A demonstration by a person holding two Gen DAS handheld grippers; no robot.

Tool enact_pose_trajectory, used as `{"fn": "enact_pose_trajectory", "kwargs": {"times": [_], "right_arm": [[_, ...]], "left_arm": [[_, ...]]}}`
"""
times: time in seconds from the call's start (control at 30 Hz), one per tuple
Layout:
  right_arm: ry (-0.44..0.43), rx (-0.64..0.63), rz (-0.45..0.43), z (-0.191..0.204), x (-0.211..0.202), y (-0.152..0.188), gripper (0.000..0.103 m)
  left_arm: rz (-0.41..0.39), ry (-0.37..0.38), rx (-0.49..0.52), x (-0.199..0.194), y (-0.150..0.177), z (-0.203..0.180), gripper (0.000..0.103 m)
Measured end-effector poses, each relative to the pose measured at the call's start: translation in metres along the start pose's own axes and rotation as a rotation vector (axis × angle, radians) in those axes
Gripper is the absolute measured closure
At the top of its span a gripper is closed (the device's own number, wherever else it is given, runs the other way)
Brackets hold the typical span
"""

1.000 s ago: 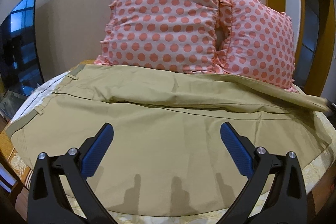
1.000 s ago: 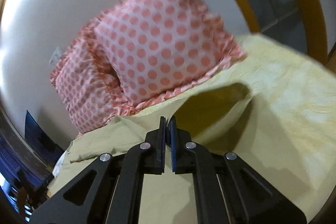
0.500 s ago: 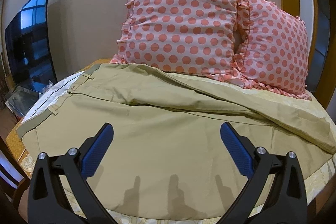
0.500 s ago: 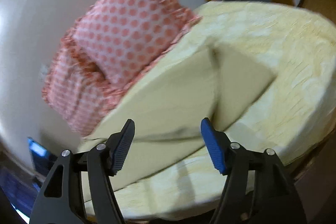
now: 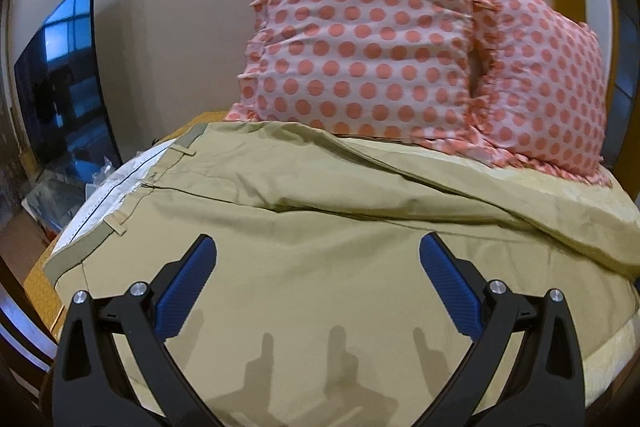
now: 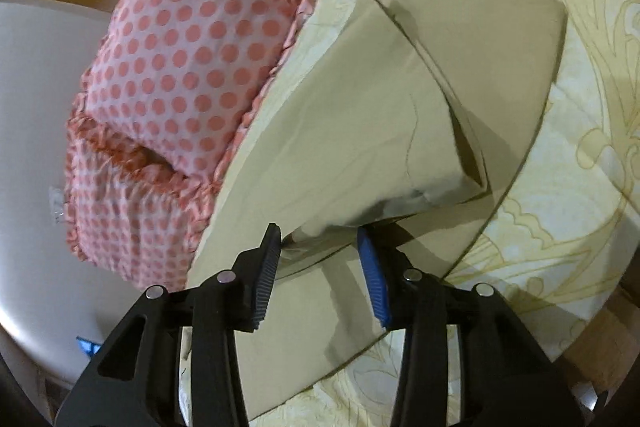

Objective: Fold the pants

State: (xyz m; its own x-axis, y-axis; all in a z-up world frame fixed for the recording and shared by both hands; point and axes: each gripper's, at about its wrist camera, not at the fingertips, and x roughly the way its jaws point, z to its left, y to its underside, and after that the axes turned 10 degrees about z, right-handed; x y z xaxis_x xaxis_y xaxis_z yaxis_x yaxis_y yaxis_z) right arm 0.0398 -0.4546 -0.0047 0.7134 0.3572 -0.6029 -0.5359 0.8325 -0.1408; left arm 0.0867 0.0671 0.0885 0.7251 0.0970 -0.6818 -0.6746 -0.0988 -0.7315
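Note:
Khaki pants lie flat across the bed, waistband at the left, one leg laid over the other. My left gripper is open and empty, hovering just above the near leg. In the right wrist view the leg ends lie folded, the upper leg's hem lifted in a loose fold. My right gripper is open, its fingers standing either side of that fold's near edge without pinching it.
Two pink polka-dot pillows lean on the wall behind the pants; they also show in the right wrist view. A yellow patterned bedspread covers the bed. A dark TV screen stands at the left.
My right gripper opened, letting go of the pant leg, which dropped onto the other leg; the gripper pulled back and down. The left gripper stayed open and shifted slightly.

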Motion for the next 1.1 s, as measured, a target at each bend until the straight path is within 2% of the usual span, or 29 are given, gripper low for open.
{"fn": "enact_pose_trajectory", "kwargs": {"times": [0.13,0.23,0.33,0.43,0.5,0.53,0.57,0.63,0.73,0.8,0.93,1.03,1.1], "right_arm": [[0.073,0.016,0.020,0.007,-0.006,0.015,0.060],[0.094,0.105,-0.008,0.009,-0.006,0.013,0.058],[0.097,0.134,-0.068,0.012,-0.003,0.011,0.047],[0.130,0.154,-0.131,0.017,0.002,0.012,0.045],[0.132,0.120,-0.182,0.018,0.005,0.011,0.046],[0.145,0.083,-0.189,0.017,0.009,0.009,0.064],[0.127,0.064,-0.165,0.012,0.013,0.006,0.095],[0.056,0.077,-0.149,-0.002,0.014,0.005,0.096],[0.013,0.018,-0.207,-0.008,-0.001,0.009,0.098],[-0.008,-0.014,-0.235,-0.006,-0.007,0.009,0.098],[-0.052,-0.026,-0.286,-0.004,-0.019,0.003,0.098],[-0.060,-0.054,-0.328,0.003,-0.028,-0.002,0.098],[-0.049,-0.072,-0.342,0.008,-0.030,-0.004,0.098]], "left_arm": [[0.035,0.068,-0.093,0.011,-0.020,0.026,0.002],[0.033,0.104,-0.168,0.015,-0.030,0.038,0.002],[0.061,0.123,-0.148,0.021,-0.037,0.035,0.002],[0.061,0.089,-0.118,0.026,-0.042,0.031,0.002],[0.073,0.077,-0.092,0.032,-0.048,0.029,0.002],[0.075,0.074,-0.082,0.035,-0.050,0.029,0.002],[0.074,0.073,-0.075,0.036,-0.052,0.030,0.002],[0.065,0.077,-0.054,0.044,-0.061,0.033,0.002],[0.084,0.083,-0.052,0.063,-0.078,0.042,0.002],[0.129,0.102,-0.077,0.084,-0.093,0.048,0.002],[0.244,0.155,-0.190,0.133,-0.120,0.063,0.003],[0.297,0.120,-0.206,0.165,-0.135,0.057,0.004],[0.350,0.071,-0.202,0.189,-0.145,0.050,0.007]]}}
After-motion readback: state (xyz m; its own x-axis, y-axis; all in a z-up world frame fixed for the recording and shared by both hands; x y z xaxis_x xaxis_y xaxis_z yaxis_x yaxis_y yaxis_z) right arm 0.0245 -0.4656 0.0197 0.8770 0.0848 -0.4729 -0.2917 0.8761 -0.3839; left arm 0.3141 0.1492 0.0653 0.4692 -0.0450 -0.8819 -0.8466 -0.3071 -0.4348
